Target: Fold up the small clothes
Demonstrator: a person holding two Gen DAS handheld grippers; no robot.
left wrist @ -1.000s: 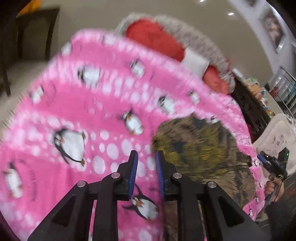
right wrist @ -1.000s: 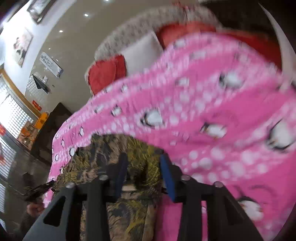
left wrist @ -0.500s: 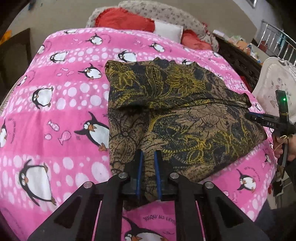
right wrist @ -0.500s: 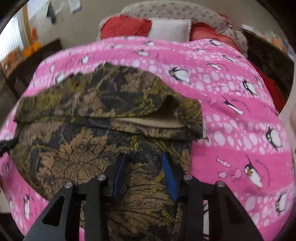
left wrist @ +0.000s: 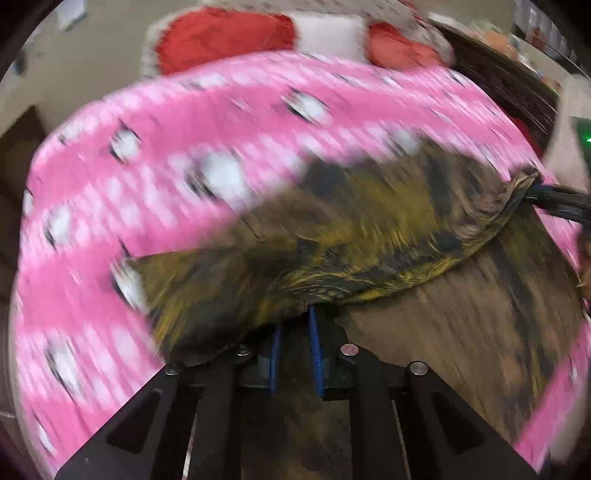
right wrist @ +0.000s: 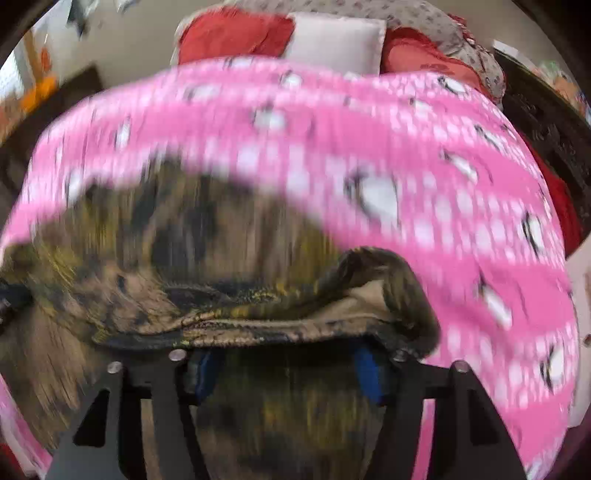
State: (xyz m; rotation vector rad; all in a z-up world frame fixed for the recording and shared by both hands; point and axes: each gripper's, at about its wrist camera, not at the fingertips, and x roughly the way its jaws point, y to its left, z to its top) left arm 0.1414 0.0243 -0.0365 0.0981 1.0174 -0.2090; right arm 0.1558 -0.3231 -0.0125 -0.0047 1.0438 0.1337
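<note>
A brown, black and yellow floral garment (left wrist: 369,229) lies on a pink penguin blanket (left wrist: 184,140). Its near edge is lifted and drapes over both grippers. My left gripper (left wrist: 295,332) has its blue pads close together with the cloth edge over their tips. My right gripper (right wrist: 284,354) shows in its own view with the pads wide apart and the folded hem (right wrist: 258,325) lying across their tips. In the left wrist view the right gripper (left wrist: 554,203) pinches the garment's right corner. Both views are motion-blurred.
Red and white pillows (right wrist: 295,33) lie at the head of the bed. Dark wooden furniture (left wrist: 509,85) stands to the right of the bed, and a dark table (right wrist: 55,96) to the left.
Both grippers have dropped from above the flat garment to its near edge. That edge is now raised and folded over the fingertips, and the right corner is pulled up.
</note>
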